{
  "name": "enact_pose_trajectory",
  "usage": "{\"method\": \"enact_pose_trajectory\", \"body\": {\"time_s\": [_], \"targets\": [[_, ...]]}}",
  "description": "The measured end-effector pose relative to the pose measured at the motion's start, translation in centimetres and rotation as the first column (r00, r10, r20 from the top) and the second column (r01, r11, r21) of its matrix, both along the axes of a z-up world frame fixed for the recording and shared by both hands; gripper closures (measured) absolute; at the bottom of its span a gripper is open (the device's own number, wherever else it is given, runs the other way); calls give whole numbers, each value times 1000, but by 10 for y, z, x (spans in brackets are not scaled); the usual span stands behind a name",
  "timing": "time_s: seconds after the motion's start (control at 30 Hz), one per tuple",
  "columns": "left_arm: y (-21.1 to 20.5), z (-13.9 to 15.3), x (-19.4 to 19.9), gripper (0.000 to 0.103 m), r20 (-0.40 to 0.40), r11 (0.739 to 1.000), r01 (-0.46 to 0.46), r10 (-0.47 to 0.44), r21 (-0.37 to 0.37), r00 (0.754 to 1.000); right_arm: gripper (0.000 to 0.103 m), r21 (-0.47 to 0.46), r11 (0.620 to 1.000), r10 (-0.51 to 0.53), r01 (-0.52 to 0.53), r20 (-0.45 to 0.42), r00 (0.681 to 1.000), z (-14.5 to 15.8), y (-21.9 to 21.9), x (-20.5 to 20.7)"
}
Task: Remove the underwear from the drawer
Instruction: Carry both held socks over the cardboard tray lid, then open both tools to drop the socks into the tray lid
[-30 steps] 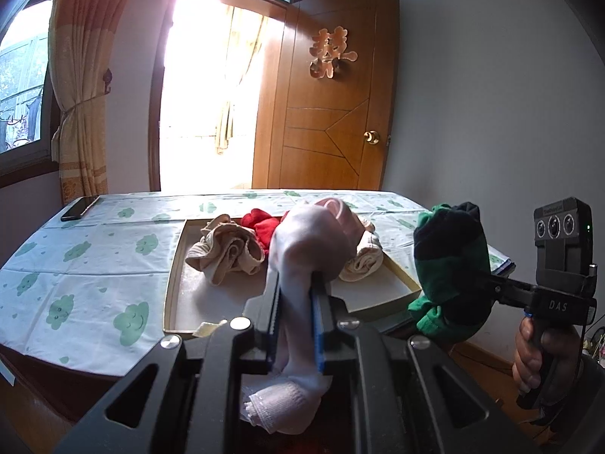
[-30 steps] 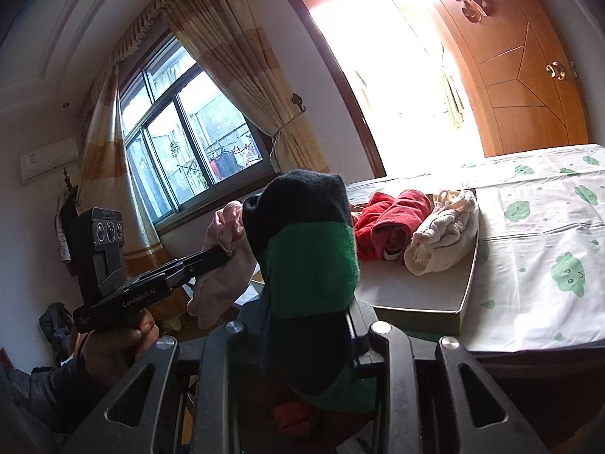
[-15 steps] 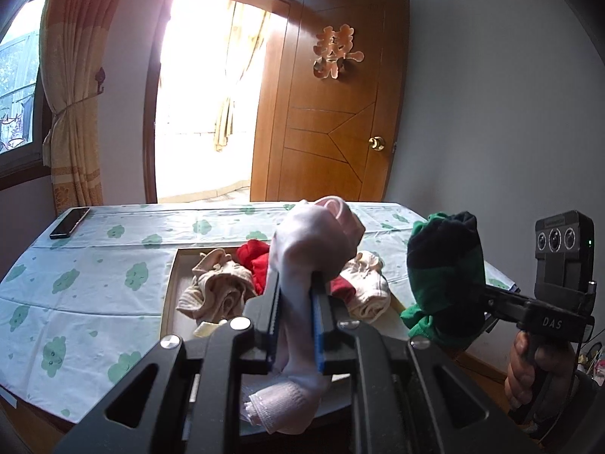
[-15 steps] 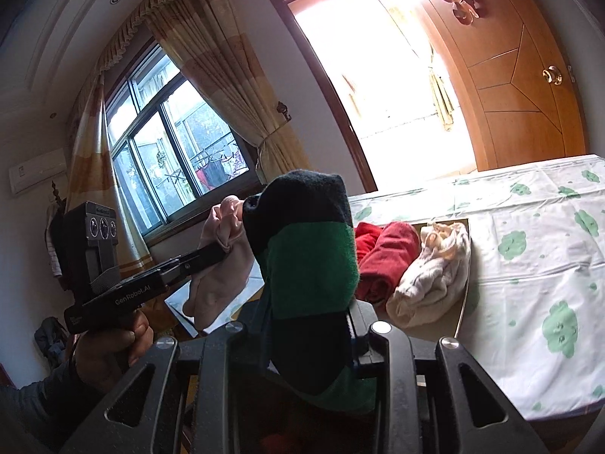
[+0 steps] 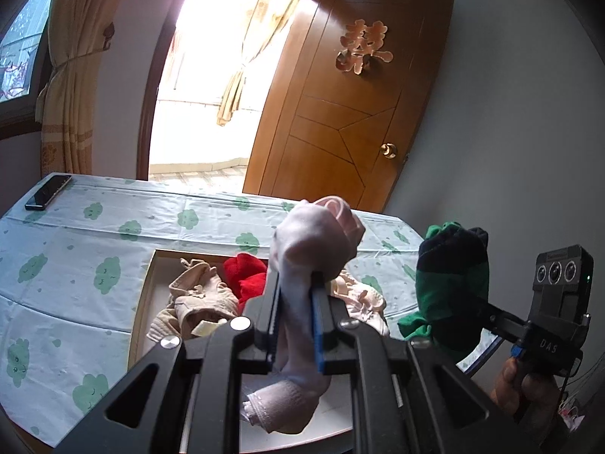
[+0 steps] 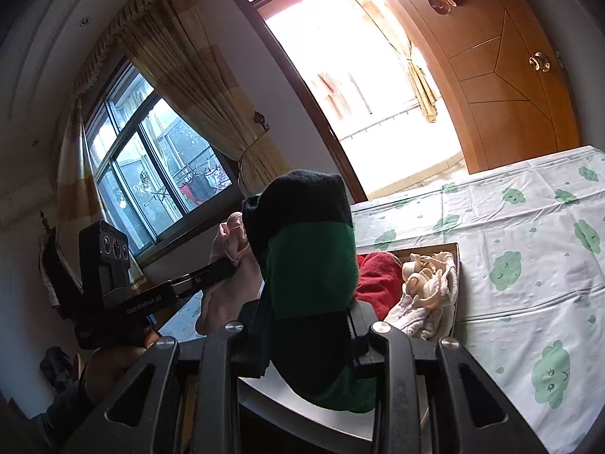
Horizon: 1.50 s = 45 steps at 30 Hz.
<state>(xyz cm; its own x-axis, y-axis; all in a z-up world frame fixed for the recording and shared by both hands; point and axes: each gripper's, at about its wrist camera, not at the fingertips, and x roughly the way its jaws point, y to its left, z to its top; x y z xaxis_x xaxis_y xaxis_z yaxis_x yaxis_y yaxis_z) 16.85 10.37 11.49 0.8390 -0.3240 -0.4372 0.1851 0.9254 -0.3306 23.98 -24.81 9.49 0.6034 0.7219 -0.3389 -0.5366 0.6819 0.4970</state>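
My left gripper (image 5: 295, 283) is shut on a pale pink piece of underwear (image 5: 314, 242), which bulges above the fingers and hangs below them. It is held up over the open drawer (image 5: 140, 310). To its right my right gripper (image 5: 467, 297) is shut on a green and black piece (image 5: 450, 276), also held in the air. In the right wrist view the green and black piece (image 6: 310, 249) fills my right gripper (image 6: 306, 310); the left gripper (image 6: 230, 265) holds the pink piece (image 6: 227, 295) beside it. The drawer (image 6: 457, 283) holds a red garment (image 5: 245, 272), a beige one (image 5: 193, 295) and a cream one (image 5: 363, 299).
The drawer lies on a surface covered by a cloud-print cloth (image 5: 75, 257). A phone (image 5: 48, 192) lies at its far left corner. Behind stand a wooden door (image 5: 351, 113), a bright doorway and curtains (image 5: 72, 87). A hand (image 5: 529, 389) grips the right tool's handle.
Both grippers have risen and moved forward over the cloth-covered surface, each still holding its garment. The drawer now appears lower and closer beneath them, and both views have rolled a little.
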Motion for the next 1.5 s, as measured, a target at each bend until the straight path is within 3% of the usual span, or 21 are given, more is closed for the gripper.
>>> {"method": "enact_pose_trajectory", "body": {"time_s": [0.23, 0.5, 1.0, 1.17, 1.2, 1.33, 1.5], "targets": [[9, 5, 33, 91, -44, 994, -23, 19, -104, 999, 71, -6, 1000, -22, 21, -54, 998, -4, 10, 29], [7, -1, 64, 91, -81, 991, -49, 39, -128, 996, 71, -23, 998, -55, 53, -98, 994, -8, 22, 56], [3, -43, 103, 91, -183, 984, -86, 57, -153, 981, 69, -107, 990, -108, 91, -177, 978, -37, 33, 87], [2, -59, 110, 91, -228, 982, -101, 62, -160, 972, 69, -140, 986, -116, 93, -165, 979, -44, 37, 87], [2, -60, 111, 89, -230, 983, -105, 68, -153, 971, 67, -137, 986, -115, 92, -172, 978, -45, 37, 88], [5, -62, 109, 76, -227, 978, -121, 81, -168, 970, 38, -150, 984, -129, 100, -201, 971, -50, 37, 91], [5, -56, 100, 57, -194, 982, -105, 74, -157, 978, 35, -128, 985, -140, 117, -189, 972, -52, 27, 86]]}}
